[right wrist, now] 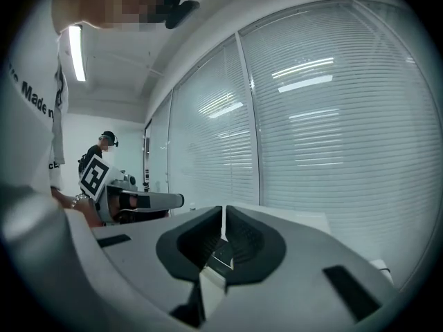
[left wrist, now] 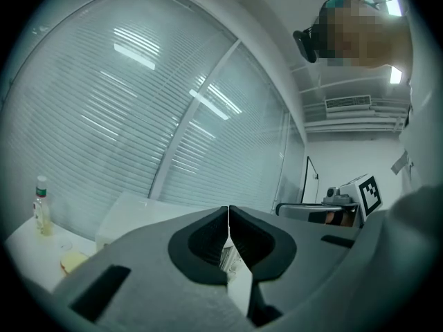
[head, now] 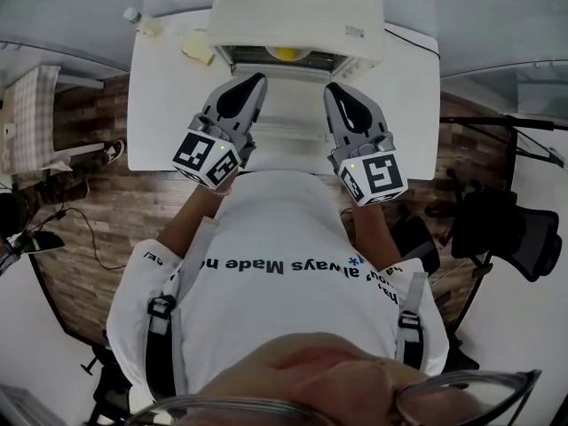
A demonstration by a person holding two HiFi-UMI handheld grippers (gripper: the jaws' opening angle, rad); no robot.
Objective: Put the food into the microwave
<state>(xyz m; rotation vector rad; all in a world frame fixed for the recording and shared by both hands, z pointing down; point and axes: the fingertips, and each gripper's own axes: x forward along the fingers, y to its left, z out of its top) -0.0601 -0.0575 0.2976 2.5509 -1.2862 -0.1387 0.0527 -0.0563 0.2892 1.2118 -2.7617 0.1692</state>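
Left tool (head: 258,80): jaws together, empty, left of centre.
Right tool (head: 330,89): jaws together, empty.
Food (head: 286,53): yellow, inside microwave (head: 302,7), top centre.

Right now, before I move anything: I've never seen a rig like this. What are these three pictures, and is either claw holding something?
There is no robot arm here. A person holds a hand tool in each hand, and each tool ends in a two-fingered claw. The top-down picture comes from a camera on the person's head. The other two come from cameras riding on each tool, looking along its claw. The left claw and right claw are both shut and empty, held above a white table in front of a microwave. A yellow item shows in the microwave's opening. At the table's far left corner are a pale yellow piece and a small bottle.
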